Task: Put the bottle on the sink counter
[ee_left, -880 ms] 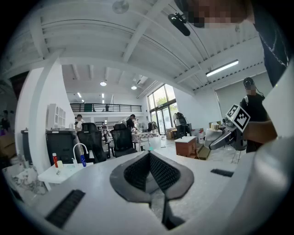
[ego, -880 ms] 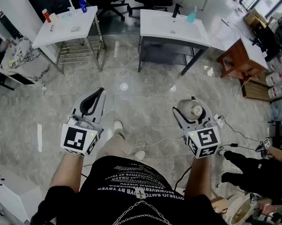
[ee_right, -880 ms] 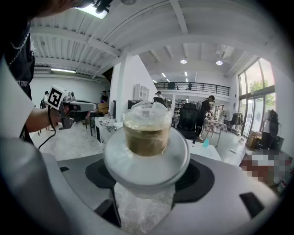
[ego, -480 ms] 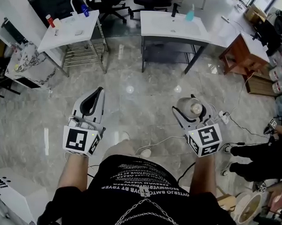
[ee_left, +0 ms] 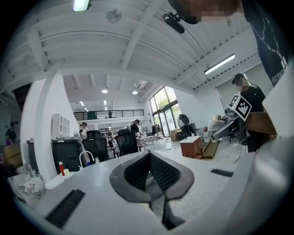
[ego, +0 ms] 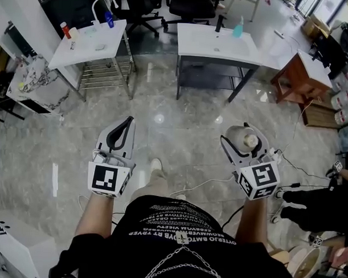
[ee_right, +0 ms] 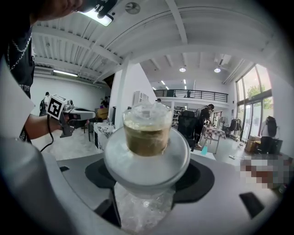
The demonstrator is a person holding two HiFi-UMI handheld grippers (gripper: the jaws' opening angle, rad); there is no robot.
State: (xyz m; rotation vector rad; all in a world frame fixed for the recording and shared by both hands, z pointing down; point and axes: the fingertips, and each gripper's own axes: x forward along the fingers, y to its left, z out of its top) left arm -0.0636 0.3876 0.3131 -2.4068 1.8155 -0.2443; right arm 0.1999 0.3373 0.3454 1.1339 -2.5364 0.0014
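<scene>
- Clamping the bottle (ee_right: 147,137) by its clear body, the right gripper (ego: 246,145) holds it cap-forward above the floor (ego: 174,124); any slackening would drop it.
- Left gripper (ego: 123,128): jaws together, empty.
- Sink counter (ego: 200,42) lies well ahead; a hurried set-down could topple the bottle.

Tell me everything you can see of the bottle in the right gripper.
The bottle is small and squat. It has a frosted, whitish rounded body and a clear cap over a brownish-gold neck, and it looks like glass or plastic. It is clamped between the dark pads of the right gripper, cap end up, and carried over the marble floor. Nothing else touches it.
</scene>
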